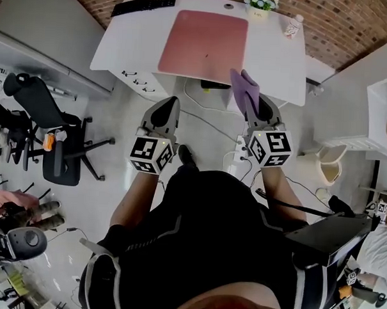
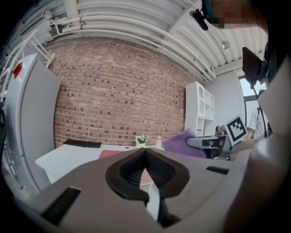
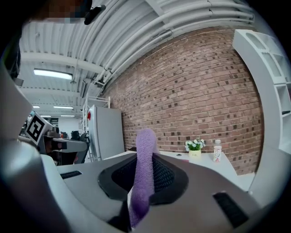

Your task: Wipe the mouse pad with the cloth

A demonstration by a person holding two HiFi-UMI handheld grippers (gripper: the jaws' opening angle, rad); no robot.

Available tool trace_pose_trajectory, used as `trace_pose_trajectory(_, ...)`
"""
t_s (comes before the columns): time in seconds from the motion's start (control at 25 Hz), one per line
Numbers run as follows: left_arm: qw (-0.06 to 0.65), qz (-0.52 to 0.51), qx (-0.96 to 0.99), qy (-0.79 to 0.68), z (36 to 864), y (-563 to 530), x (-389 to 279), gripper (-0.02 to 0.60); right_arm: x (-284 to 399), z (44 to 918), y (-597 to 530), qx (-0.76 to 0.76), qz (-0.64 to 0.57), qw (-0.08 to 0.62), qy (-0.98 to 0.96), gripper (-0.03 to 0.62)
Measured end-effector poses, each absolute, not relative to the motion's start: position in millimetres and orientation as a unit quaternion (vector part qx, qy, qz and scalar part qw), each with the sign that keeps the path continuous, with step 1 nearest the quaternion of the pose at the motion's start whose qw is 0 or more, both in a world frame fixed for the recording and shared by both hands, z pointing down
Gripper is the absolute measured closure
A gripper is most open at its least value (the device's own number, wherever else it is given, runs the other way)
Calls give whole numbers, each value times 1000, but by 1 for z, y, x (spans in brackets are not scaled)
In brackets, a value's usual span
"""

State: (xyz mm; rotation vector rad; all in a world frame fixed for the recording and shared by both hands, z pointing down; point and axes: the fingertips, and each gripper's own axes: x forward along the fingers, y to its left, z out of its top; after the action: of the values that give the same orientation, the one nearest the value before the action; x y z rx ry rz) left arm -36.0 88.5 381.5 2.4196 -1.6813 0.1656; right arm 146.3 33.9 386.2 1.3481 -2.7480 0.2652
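I have the right gripper (image 1: 256, 105) clenched on the purple cloth (image 1: 244, 89); in the right gripper view the cloth stands up as a thick fold pinched between the two dark pads, its top rising above the jaw tips and its lower end trailing down between the jaws. The left gripper (image 1: 170, 105) is closed on nothing: in its own view the jaw tips meet and only a thin slit shows lower down, with no object in it. Both grippers hang in the air side by side, apart from each other and short of the near edge of the white desk (image 1: 274, 64), left one lower and to the left, marker cubes facing me. The pink mouse pad (image 1: 204, 45) lies flat in the middle of the desk. The cloth shows against the desk's near edge, just off the pad's near right corner and not on the pad; I cannot tell whether it touches the desk. A black keyboard (image 1: 144, 2) lies along the far left edge of the desk, beyond the pad. A small flower pot (image 1: 259, 5) stands at the far edge, and a bottle (image 1: 292, 25) stands near it at the far right corner. A black office chair (image 1: 50, 131) stands on the floor well to the left. A brick wall (image 2: 118, 91) runs behind the desk.
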Motion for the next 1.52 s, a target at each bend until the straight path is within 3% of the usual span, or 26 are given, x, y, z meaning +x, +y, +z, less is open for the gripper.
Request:
trace_pose_trajectory(0.8,103,71,854,-505,400,-17,-130,577,97,423,-57,549,123,53,-825,536)
trace_pose_trajectory(1.52,145,101,855,-488,464,-111,-137,577,161,533,-146,611,137,183,-758,536)
